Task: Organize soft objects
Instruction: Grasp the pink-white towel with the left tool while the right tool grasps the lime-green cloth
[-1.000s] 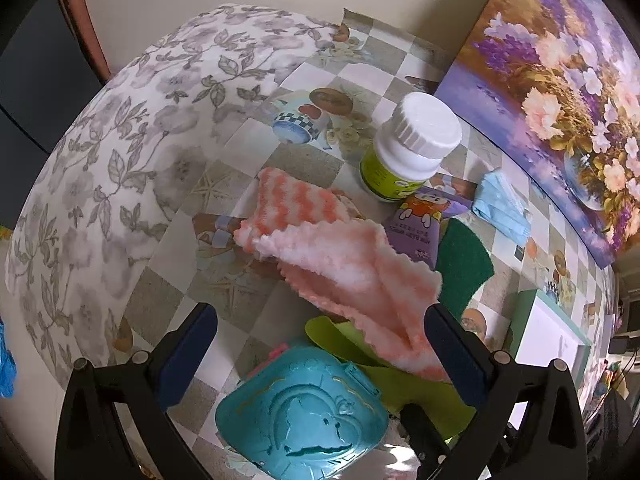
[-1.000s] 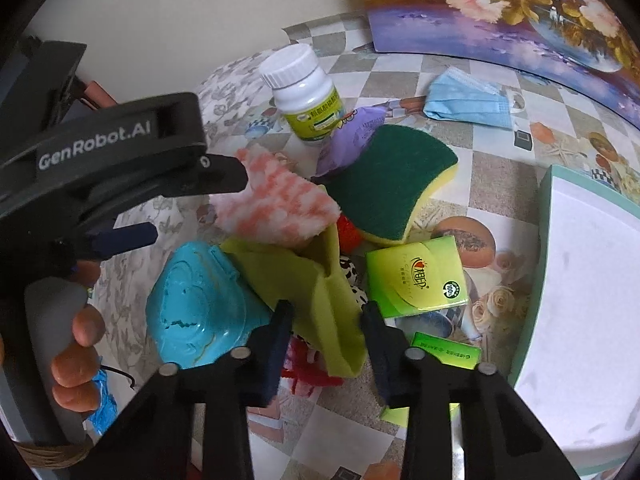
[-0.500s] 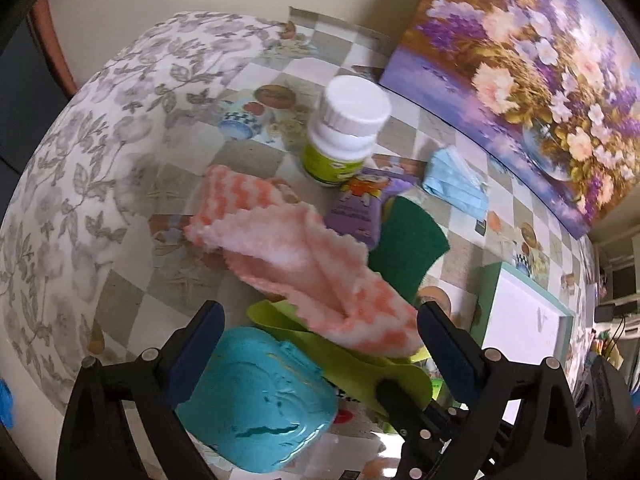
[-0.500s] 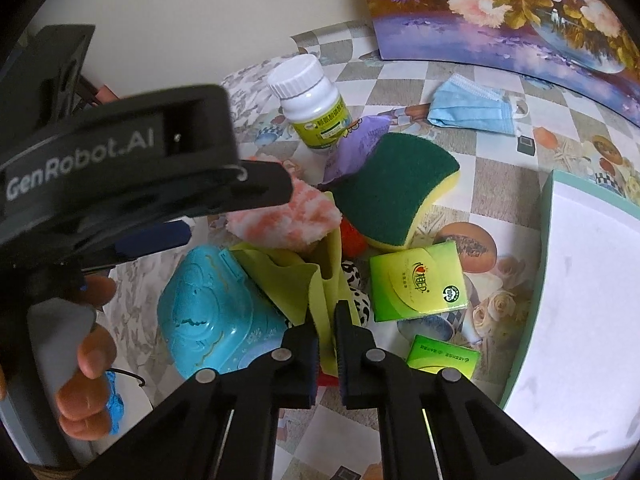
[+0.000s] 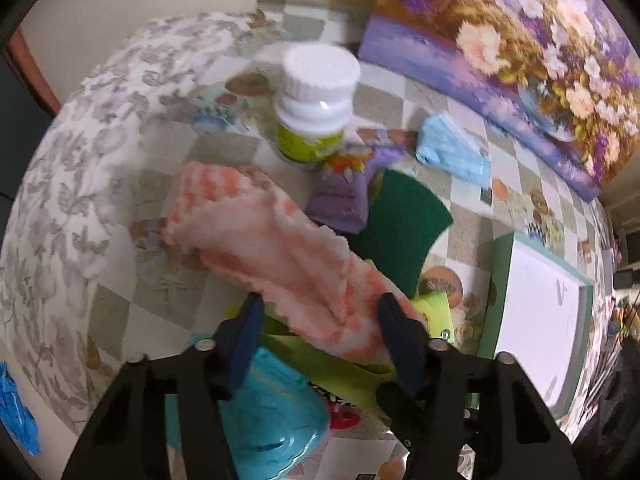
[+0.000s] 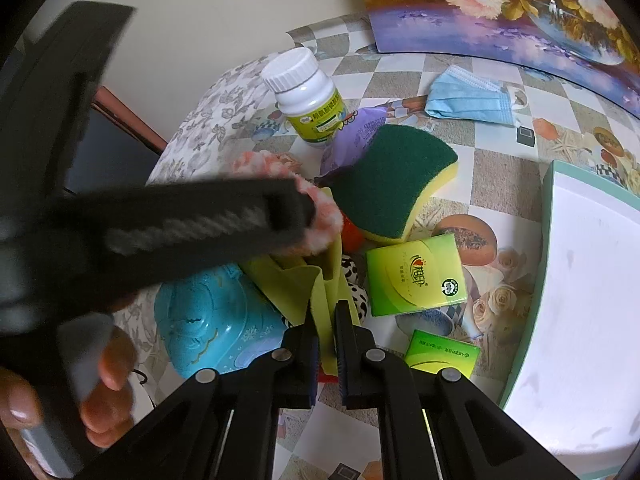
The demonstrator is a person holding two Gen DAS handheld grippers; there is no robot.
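left wrist: left gripper with fingers partly apart around the pink cloth, whether squeezing it I cannot tell; cloth lies over a yellow cloth on the worktop | right wrist: right gripper fingers clamped on the yellow cloth; green sponge just beyond

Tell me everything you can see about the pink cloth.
The pink cloth is fluffy, pink-and-white with a zigzag pattern and scalloped edges, like microfibre. It lies folded and bunched in a long diagonal roll on the checkered table. Its near end sits between the fingers of the left gripper, which are around it but look not fully closed. That end rests on the yellow cloth, which the right gripper pinches. Its far end lies near the white bottle.
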